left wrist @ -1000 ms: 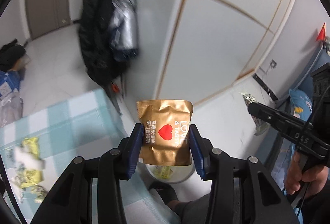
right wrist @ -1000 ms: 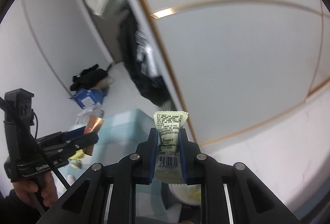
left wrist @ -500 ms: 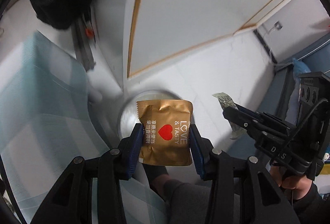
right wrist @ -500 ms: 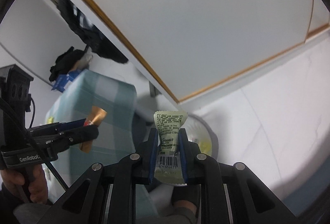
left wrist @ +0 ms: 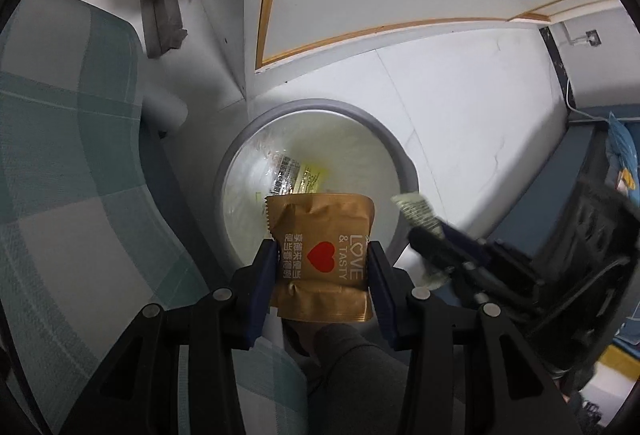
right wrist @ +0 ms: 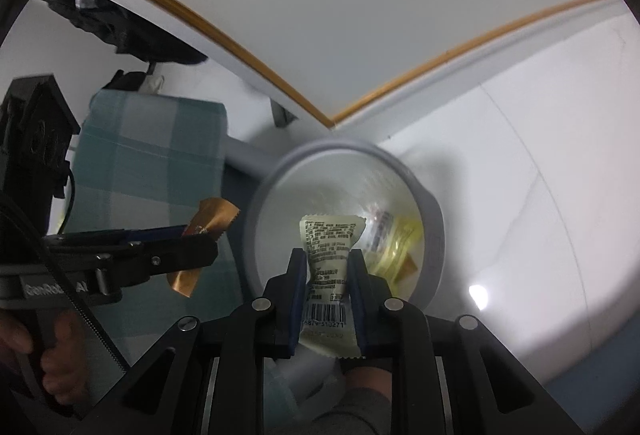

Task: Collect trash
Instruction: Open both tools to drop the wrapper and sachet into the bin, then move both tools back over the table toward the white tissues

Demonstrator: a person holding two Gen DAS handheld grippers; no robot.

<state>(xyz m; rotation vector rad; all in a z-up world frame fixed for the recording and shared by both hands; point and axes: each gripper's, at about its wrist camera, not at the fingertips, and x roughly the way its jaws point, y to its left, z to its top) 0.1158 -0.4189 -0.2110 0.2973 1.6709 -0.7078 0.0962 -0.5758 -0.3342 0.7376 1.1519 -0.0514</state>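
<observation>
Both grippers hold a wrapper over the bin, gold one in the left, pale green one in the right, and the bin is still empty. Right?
Not quite: the bin is not empty. The left wrist view shows wrappers already at its bottom. The rest holds: the left gripper grips the gold wrapper and the right gripper the pale green wrapper above the bin.

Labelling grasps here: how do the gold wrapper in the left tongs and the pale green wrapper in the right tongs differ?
Colour: the gold wrapper is metallic brown-gold with a red heart; the pale green wrapper is light green with black print and a barcode.
Shape: the gold wrapper is wide and squarish; the pale green wrapper is narrow, flaring at its top.
Grip: the left tongs stand wider than the right tongs.
Shared: both are pinched between blue pads over the grey bin.
</observation>
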